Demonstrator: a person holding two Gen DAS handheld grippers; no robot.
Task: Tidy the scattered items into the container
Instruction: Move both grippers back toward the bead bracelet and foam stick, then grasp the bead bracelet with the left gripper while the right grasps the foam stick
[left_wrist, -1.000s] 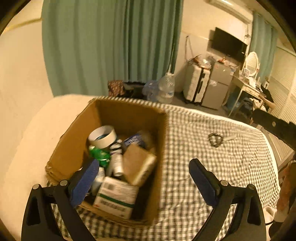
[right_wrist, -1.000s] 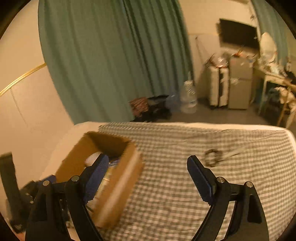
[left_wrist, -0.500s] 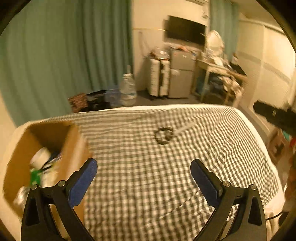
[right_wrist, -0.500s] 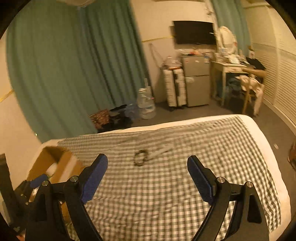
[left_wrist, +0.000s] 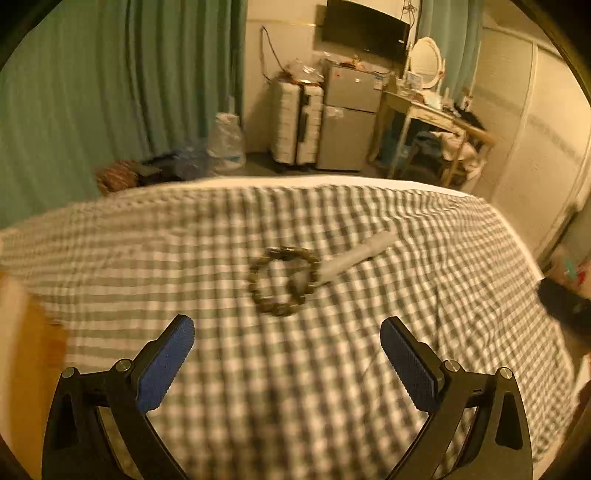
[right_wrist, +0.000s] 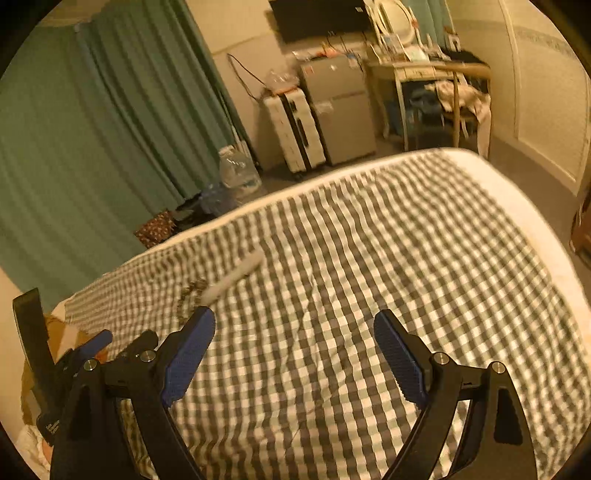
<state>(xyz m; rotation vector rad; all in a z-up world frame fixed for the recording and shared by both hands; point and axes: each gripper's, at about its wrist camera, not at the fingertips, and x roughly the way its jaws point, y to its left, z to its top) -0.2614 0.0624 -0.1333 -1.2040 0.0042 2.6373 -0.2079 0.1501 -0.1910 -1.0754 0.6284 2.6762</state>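
Note:
A brown beaded bracelet (left_wrist: 282, 280) lies on the checked bedspread (left_wrist: 332, 387), touching a white tube-like stick (left_wrist: 354, 256) at its right. My left gripper (left_wrist: 286, 354) is open and empty, a short way in front of the bracelet. The cardboard box (left_wrist: 26, 343) shows only as a blurred edge at the far left. In the right wrist view the bracelet (right_wrist: 190, 295) and the stick (right_wrist: 232, 277) lie up and to the left of my right gripper (right_wrist: 293, 350), which is open and empty. The left gripper (right_wrist: 88, 354) shows there at the lower left, with the box (right_wrist: 55, 328) behind it.
The bed's far edge (left_wrist: 295, 181) drops to the floor. Beyond it are green curtains (left_wrist: 110, 92), a water jug (left_wrist: 227, 142), a white suitcase (left_wrist: 295, 122), a small fridge (left_wrist: 347, 122) and a cluttered desk (left_wrist: 436, 110).
Both views have swung right, away from the box. The bracelet and stick are now closer and centred ahead of my left gripper. Both grippers stay open.

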